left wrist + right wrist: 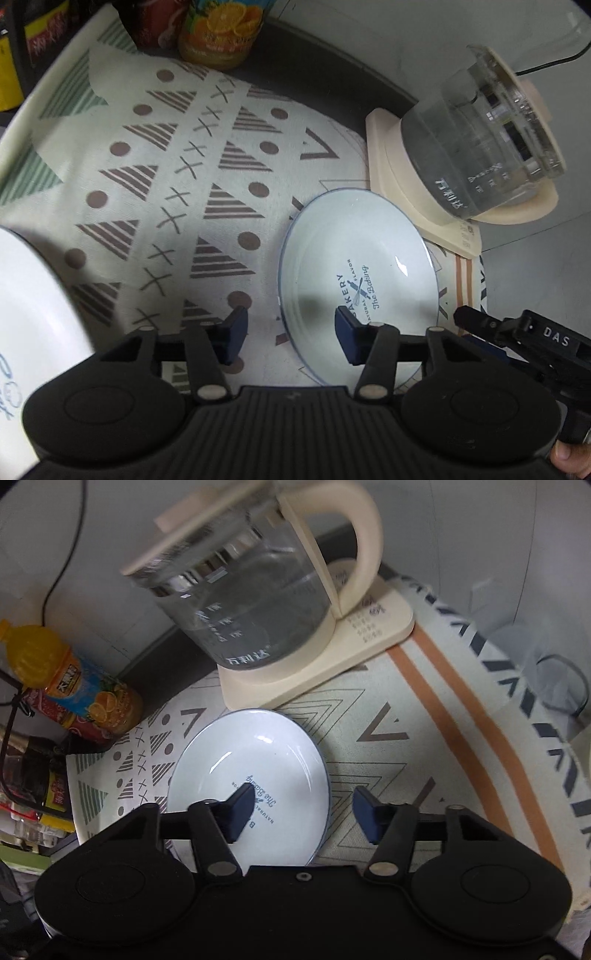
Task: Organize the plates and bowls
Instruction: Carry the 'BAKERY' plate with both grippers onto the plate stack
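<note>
A white plate (358, 280) with blue "Bakery" lettering lies flat on the patterned tablecloth (155, 177). My left gripper (291, 332) straddles its left rim, one pad over the cloth and one over the plate's inside, open and not pressing. In the right wrist view the same plate (258, 768) has my right gripper (304, 812) straddling its right rim, also open, with one pad above the lettering and the other over the cloth. A second white dish (33, 332) shows at the left edge of the left wrist view.
A glass kettle (476, 147) on a cream base stands just behind the plate, close to its far rim; it also fills the top of the right wrist view as the kettle (251, 602). An orange juice bottle (74, 683) and packets sit at the back left. A black cable (62, 554) runs along the wall.
</note>
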